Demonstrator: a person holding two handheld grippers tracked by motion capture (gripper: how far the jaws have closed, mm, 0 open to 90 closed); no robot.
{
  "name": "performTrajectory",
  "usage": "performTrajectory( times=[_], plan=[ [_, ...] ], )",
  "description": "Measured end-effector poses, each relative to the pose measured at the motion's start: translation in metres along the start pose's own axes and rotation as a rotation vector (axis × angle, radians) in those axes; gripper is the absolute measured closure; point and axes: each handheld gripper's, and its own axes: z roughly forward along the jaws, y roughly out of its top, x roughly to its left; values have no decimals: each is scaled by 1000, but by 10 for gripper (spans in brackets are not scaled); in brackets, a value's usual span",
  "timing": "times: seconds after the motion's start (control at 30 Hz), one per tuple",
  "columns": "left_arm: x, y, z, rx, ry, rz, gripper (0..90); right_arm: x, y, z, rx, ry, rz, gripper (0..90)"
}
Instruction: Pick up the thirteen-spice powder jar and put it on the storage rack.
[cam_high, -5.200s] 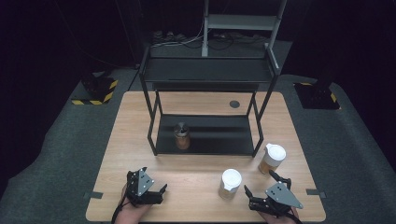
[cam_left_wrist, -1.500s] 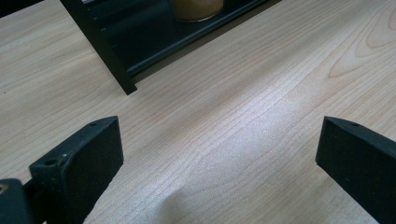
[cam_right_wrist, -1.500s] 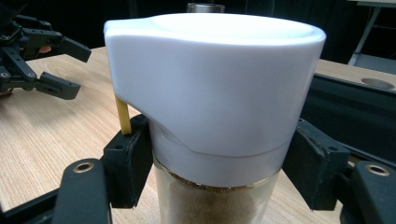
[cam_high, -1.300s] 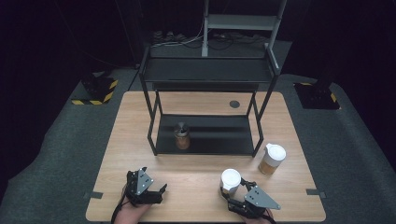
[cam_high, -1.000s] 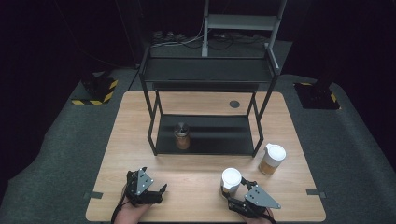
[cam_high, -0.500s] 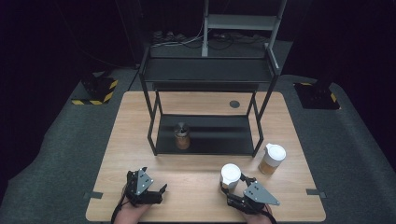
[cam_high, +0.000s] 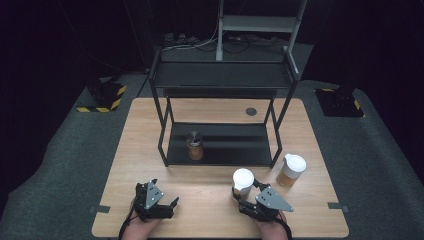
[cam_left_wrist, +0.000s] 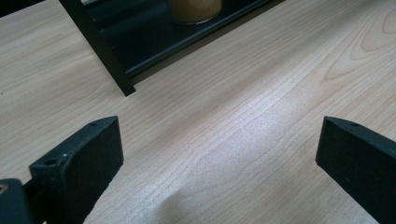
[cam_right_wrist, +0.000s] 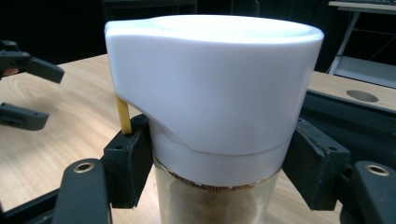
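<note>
While standing upright just in front of the black shelf (cam_high: 220, 150), white-lidded jar (cam_high: 243, 181) being clamped by right gripper (cam_high: 248, 192); left gripper (cam_high: 172, 204) gaping empty.

Two white-lidded glass jars of brown powder (cam_high: 243, 181) (cam_high: 291, 170), one dark-lidded glass jar (cam_high: 194, 145), one black metal shelf rack (cam_high: 222, 75), one light wooden table (cam_high: 140, 130), two black two-jaw grippers (cam_high: 173, 204) (cam_high: 244, 192).

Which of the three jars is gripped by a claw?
The white-lidded jar nearest the person, clamped in the right claw. The other white-lidded jar stands free; the dark-lidded jar sits on the shelf.
</note>
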Motion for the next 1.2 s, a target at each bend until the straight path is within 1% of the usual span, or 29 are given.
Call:
performTrajectory(
  times=[0.17, 0.2, 0.63, 0.8, 1.2],
  plan=[
    [0, -1, 0, -4, -1, -2, 11, -1, 6, 7, 1, -9, -6, 303],
    [0, -1, 0, -3, -2, 0, 11, -3, 8, 10, 1, -9, 1, 303],
    [2, -1, -1, -5, -8, -1, 11, -7, 20, 27, -1, -18, 11, 303],
    [1, -1, -1, -7, -7, 7, 11, -8, 25, 38, -2, -24, 10, 303],
    [3, -2, -1, -13, -16, -1, 11, -10, 33, 58, -3, -39, 18, 303]
  ],
)
